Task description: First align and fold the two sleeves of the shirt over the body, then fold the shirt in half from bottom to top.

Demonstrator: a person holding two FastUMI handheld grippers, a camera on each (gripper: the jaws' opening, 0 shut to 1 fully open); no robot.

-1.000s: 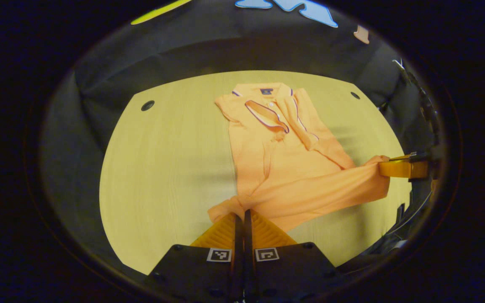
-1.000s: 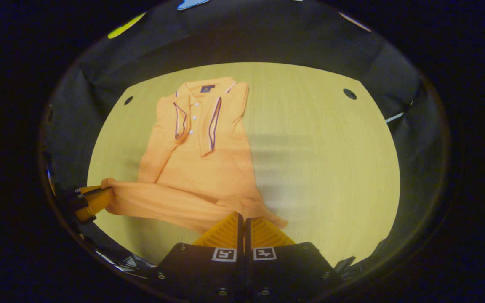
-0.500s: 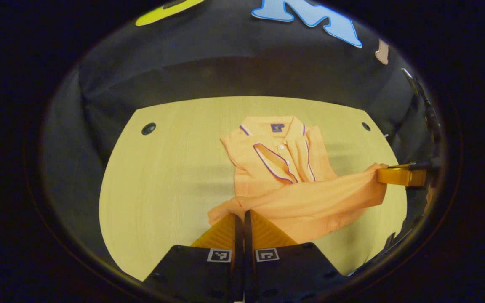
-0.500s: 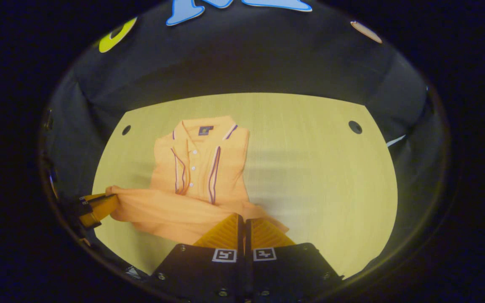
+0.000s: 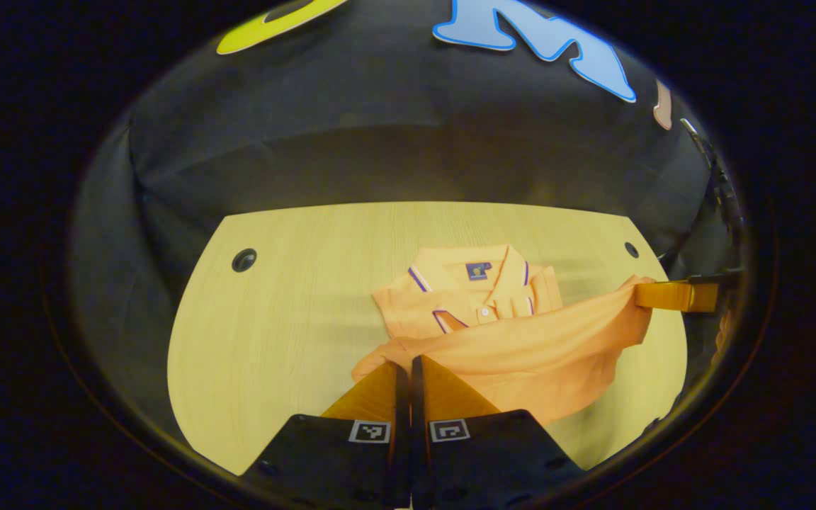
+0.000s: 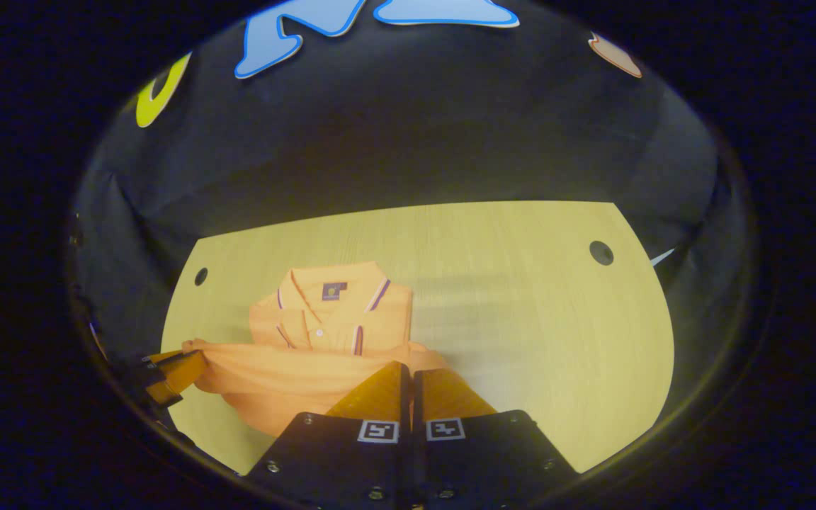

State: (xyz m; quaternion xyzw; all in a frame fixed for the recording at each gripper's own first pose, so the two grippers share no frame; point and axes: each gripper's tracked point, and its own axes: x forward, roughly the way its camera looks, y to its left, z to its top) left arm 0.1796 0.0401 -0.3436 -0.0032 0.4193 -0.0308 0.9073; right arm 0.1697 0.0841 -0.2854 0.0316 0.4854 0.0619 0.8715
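While the shirt lay on the table with its collar at the far end, the second fold was well under way. In the left gripper view, going from left to right, a grommet hole sat in bare wood well apart from the cloth. Next came the left gripper, its fingers pressed together on the hem's left corner. The hem stretched taut and raised across the body, just short of the collar. At the far right the right gripper pinched the other corner.

In the right gripper view the order ran the other way: the left gripper at the left edge, then the lifted hem crossing below the collar, then the right gripper, closed tight on its corner, with bare table beyond.

I judged the sleeves already folded in, since none stuck out past the body, though the raised cloth hid most of them. What seemed left was to carry the hem the last way to the shoulders, lay it square and let go.
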